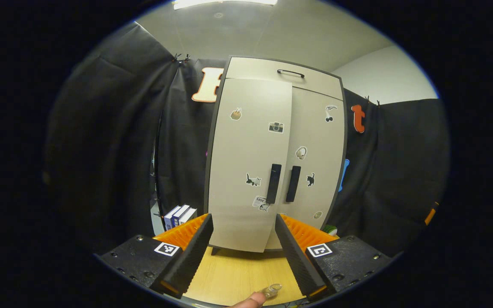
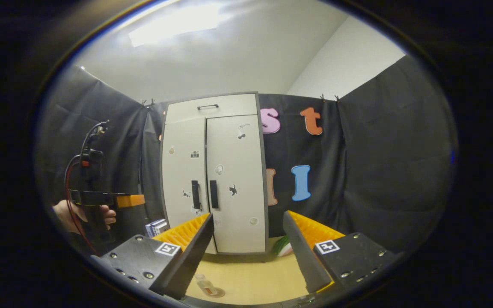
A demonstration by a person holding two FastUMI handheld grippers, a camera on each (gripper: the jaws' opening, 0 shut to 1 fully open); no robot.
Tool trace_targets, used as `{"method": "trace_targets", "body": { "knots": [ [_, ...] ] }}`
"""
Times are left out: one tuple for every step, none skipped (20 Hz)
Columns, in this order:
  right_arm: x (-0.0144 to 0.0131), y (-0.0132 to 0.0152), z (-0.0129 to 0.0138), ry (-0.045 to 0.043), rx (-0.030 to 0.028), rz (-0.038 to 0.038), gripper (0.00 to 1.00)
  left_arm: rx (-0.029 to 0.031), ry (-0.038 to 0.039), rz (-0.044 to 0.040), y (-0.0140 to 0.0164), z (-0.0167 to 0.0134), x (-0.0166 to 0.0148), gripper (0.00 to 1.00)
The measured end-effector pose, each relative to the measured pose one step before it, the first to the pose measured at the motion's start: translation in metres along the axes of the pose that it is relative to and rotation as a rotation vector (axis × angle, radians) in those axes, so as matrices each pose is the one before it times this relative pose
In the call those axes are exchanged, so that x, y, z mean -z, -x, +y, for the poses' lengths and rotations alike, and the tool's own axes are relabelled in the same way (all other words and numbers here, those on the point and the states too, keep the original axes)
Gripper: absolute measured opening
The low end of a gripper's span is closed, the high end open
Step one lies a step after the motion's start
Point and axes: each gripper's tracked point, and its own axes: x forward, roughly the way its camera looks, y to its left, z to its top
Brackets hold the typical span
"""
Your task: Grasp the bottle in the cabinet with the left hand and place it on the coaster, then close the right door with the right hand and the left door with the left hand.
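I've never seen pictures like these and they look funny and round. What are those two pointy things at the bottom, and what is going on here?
There is no robot here. A person holds a grabbing tool in each hand, and each tool carries a small camera looking forward along its two fingers. That wide lens makes the pictures round.

In the left gripper view, the left gripper has its fingers apart and holds nothing. Ahead stands a cabinet with stickers; both doors look closed, or nearly so.

The right gripper view comes from the right gripper, also open and empty. At its left edge you see a hand holding the other tool.

On the wooden table a small clear bottle stands on a round coaster. Some books stand beside the cabinet.
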Motion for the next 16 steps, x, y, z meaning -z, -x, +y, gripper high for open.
{"method": "trace_targets", "body": {
  "knots": [
    [-0.00094, -0.0011, 0.00196, 0.00383, -0.00585, -0.00255, 0.97, -0.01162, 0.00243, 0.00058, 0.00232, 0.00155, 0.00112, 0.93],
    [-0.00097, 0.0004, 0.00413, 0.00203, -0.01252, -0.00662, 0.97, -0.00133, -0.00398, 0.0014, 0.00093, -0.00179, 0.00226, 0.93],
    [-0.00231, -0.00139, 0.00315, -0.00359, -0.00958, -0.00547, 0.97, 0.00419, -0.00881, 0.00262, 0.00142, -0.00296, 0.00156, 0.93],
    [0.00083, -0.00017, 0.00174, -0.00789, -0.00976, -0.0003, 0.99, 0.00268, -0.01273, 0.00299, 0.00116, -0.00254, 0.00097, 0.93],
    [-0.00054, -0.0015, 0.00117, -0.00825, -0.00308, 0.00046, 0.99, 0.00274, -0.01082, -0.00229, 0.00094, -0.00228, -0.00048, 0.93],
    [-0.0016, -0.00027, 0.00009, -0.00416, -0.00307, -0.00388, 0.99, 0.00923, -0.01024, -0.01025, 0.00107, -0.00367, -0.00263, 0.93],
    [-0.00165, -0.00221, 0.0002, 0.00229, 0.00018, -0.00259, 0.99, 0.00609, -0.01268, -0.01748, 0.00084, -0.00241, -0.00479, 0.93],
    [0.00039, -0.00191, -0.00048, 0.0099, 0.00278, -0.00147, 0.99, 0.00155, -0.01675, -0.01666, -0.00097, -0.00006, -0.00333, 0.93],
    [0.00039, -0.00237, -0.00162, 0.01189, 0.0054, 0.0023, 0.96, -0.00596, -0.0198, -0.01482, -0.00248, 0.00212, -0.00321, 0.93],
    [-0.00027, -0.00281, -0.00096, 0.01568, 0.00797, 0.00336, 0.99, -0.01865, -0.02019, 0.0009, -0.00241, 0.00598, 0.0003, 0.93],
    [-0.00087, -0.00301, -0.00046, 0.01191, 0.00442, -0.00182, 0.97, -0.01154, -0.00189, 0.00918, -0.00277, 0.00434, 0.00169, 0.93],
    [-0.00129, -0.0041, 0.00172, 0.01027, -0.00066, -0.00601, 0.99, 0.00172, 0.00579, 0.00411, -0.00192, -0.00142, 0.00021, 0.96],
    [0.00034, -0.00464, 0.00247, 0.00363, -0.00126, -0.00192, 0.99, -0.00638, 0.00295, 0.0012, -0.00183, 0.00228, -0.00141, 0.95],
    [0.00213, -0.00391, 0.00154, -0.00162, -0.00109, 0.00441, 0.99, -0.00792, 0.00285, -0.00765, -0.00136, 0.00393, -0.00125, 0.96],
    [0.00413, -0.00491, 0.003, -0.00313, -0.00066, 0.00761, 0.99, -0.01179, -0.00019, -0.0147, -0.00207, 0.00402, -0.00267, 0.96],
    [0.00389, -0.00311, 0.00143, -0.00317, 0.00286, 0.00687, 0.99, -0.01783, -0.00186, -0.01468, -0.00256, 0.00559, -0.00122, 1.0]
  ]
}}
